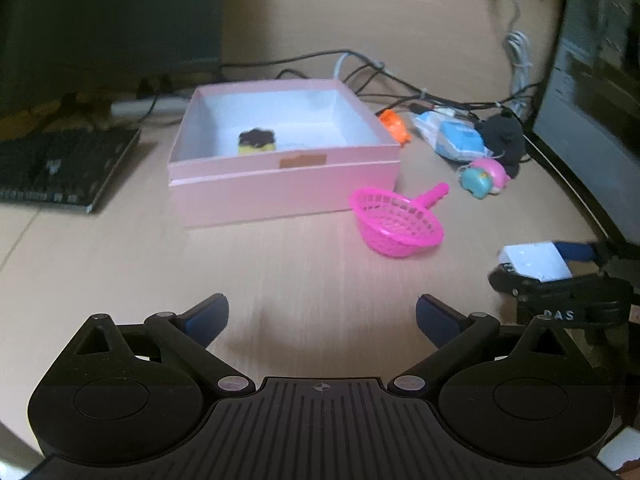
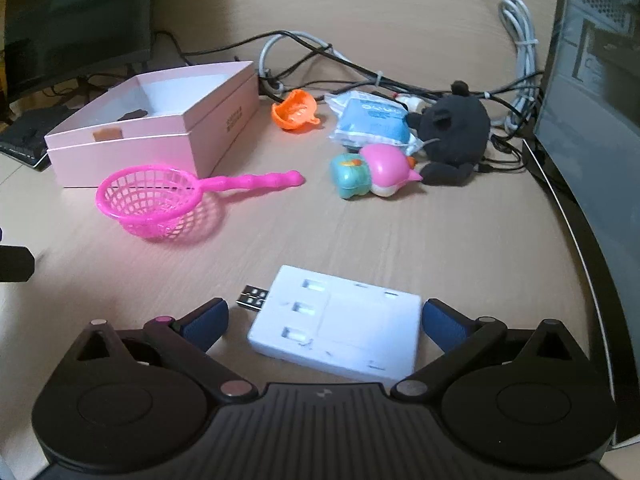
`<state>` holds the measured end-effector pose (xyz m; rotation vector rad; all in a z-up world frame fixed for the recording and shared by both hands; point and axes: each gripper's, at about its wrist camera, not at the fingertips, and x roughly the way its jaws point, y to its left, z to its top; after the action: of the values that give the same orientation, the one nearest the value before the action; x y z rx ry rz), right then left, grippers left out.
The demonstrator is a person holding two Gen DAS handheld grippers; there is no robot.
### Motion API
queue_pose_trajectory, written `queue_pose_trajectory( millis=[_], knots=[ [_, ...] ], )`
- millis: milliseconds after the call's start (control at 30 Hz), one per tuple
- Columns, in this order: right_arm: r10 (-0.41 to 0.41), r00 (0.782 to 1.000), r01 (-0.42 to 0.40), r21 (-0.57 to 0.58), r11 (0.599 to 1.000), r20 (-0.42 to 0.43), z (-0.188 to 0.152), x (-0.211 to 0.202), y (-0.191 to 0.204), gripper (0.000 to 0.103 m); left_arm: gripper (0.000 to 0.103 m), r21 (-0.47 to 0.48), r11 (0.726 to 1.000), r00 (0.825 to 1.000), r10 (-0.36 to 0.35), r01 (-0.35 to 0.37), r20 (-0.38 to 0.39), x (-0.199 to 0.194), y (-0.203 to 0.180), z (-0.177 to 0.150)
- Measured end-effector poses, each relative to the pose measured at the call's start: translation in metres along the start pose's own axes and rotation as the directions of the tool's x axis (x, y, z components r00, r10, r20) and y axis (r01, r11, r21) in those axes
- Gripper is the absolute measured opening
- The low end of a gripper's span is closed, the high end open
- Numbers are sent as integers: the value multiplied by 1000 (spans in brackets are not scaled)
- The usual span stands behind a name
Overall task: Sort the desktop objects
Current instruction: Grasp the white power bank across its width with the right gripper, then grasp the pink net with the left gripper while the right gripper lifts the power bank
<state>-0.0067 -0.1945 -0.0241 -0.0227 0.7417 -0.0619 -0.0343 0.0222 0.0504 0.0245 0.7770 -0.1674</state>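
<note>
One cake toy (image 1: 257, 142) is sitting in the pink box (image 1: 288, 184); nearly everything else is waiting outside. The right gripper (image 2: 324, 320) is straddling the white hub (image 2: 340, 330), jaws spread, not yet pinching. The left gripper (image 1: 322, 316) is hanging wide and empty. The scoop (image 2: 160, 200), orange toy (image 2: 296, 110), wipes (image 2: 372, 122), pink figure (image 2: 376, 174) and black plush (image 2: 452, 136) are lying beside the box.

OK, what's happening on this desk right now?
A person with two handheld grippers is sorting desk clutter into a pink box, which already holds one small cake-like toy. The right gripper is open around a white USB hub, not yet clamped. The left gripper is open and empty. A pink strainer, toys and a black plush still lie outside.
</note>
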Motion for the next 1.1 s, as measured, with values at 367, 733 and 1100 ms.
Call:
queue_pose_trajectory(
  millis=[367, 733, 1100],
  knots=[
    [-54, 994, 55, 0, 999, 94, -11, -43, 7, 94, 102, 249, 967, 998, -68, 62, 15, 57, -44, 46],
    [-92, 989, 96, -23, 995, 112, -14, -94, 1, 94, 89, 335, 937, 995, -91, 102, -48, 97, -75, 58],
    [17, 997, -2, -209, 978, 70, 6, -104, 0, 94, 88, 168, 975, 989, -145, 148, -30, 12, -39, 19]
  ],
)
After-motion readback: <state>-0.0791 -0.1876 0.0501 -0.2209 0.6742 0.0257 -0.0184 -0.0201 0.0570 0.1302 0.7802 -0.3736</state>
